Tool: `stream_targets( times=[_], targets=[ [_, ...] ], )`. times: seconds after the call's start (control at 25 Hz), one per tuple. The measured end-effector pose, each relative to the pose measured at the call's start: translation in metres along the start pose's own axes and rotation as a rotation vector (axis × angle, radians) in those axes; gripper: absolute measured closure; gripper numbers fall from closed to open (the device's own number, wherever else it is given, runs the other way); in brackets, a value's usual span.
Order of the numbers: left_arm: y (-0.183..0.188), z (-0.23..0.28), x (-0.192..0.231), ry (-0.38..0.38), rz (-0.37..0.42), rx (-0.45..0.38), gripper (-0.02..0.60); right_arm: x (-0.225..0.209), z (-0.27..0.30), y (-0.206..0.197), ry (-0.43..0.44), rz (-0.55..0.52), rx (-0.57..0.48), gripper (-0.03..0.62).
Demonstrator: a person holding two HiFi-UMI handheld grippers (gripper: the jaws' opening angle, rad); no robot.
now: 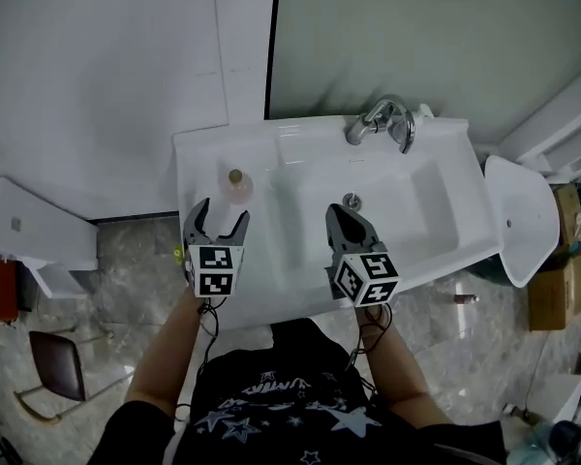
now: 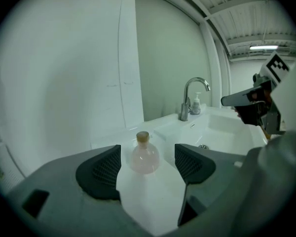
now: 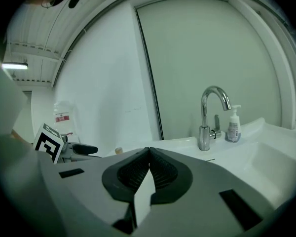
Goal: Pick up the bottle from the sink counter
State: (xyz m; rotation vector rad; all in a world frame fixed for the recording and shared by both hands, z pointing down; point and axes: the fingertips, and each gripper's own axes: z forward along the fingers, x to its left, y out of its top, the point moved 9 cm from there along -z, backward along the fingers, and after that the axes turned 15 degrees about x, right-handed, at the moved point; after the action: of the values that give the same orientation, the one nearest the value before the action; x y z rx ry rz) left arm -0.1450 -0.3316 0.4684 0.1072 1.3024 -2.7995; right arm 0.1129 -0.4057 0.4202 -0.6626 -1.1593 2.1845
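A small round pinkish bottle [image 1: 236, 188] with a cork stopper stands on the left ledge of the white sink counter [image 1: 198, 158]. My left gripper [image 1: 216, 219] is open just short of it, jaws either side of the line to the bottle [image 2: 144, 155], not touching it. Over the basin's front part my right gripper [image 1: 350, 222] is shut with nothing in it; its pads [image 3: 147, 170] meet. Only the bottle's cork [image 3: 119, 150] peeks over the right gripper's body.
A chrome tap [image 1: 382, 121] stands at the back of the basin, a soap dispenser [image 3: 233, 124] beside it, and a drain [image 1: 351, 201] in the bowl. A wall rises right behind the counter. Brown chair [image 1: 56, 364] and boxes [image 1: 562, 260] stand on the floor.
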Motion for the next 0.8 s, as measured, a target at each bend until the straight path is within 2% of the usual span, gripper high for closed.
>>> stream_targets(
  times=[0.12, 0.32, 0.6, 0.64, 0.8],
  targets=[
    [0.009, 0.032, -0.001, 0.025, -0.033, 0.021, 0.225, -0.020, 0.025, 0.007, 0.036, 0.002, 0.024, 0.591],
    [0.022, 0.067, 0.000, 0.056, -0.139, 0.040, 0.225, -0.046, 0.058, 0.009, 0.088, 0.002, 0.081, 0.591],
    [0.035, 0.097, -0.004, 0.120, -0.171, 0.017, 0.229, -0.070, 0.088, 0.007, 0.126, 0.007, 0.131, 0.591],
    [0.036, 0.098, -0.004, 0.136, -0.179, 0.011, 0.241, -0.072, 0.090, 0.007, 0.130, 0.008, 0.135, 0.591],
    [0.036, 0.101, -0.001, 0.209, -0.227, 0.010, 0.386, -0.079, 0.096, 0.004, 0.142, 0.018, 0.148, 0.591]
  ],
)
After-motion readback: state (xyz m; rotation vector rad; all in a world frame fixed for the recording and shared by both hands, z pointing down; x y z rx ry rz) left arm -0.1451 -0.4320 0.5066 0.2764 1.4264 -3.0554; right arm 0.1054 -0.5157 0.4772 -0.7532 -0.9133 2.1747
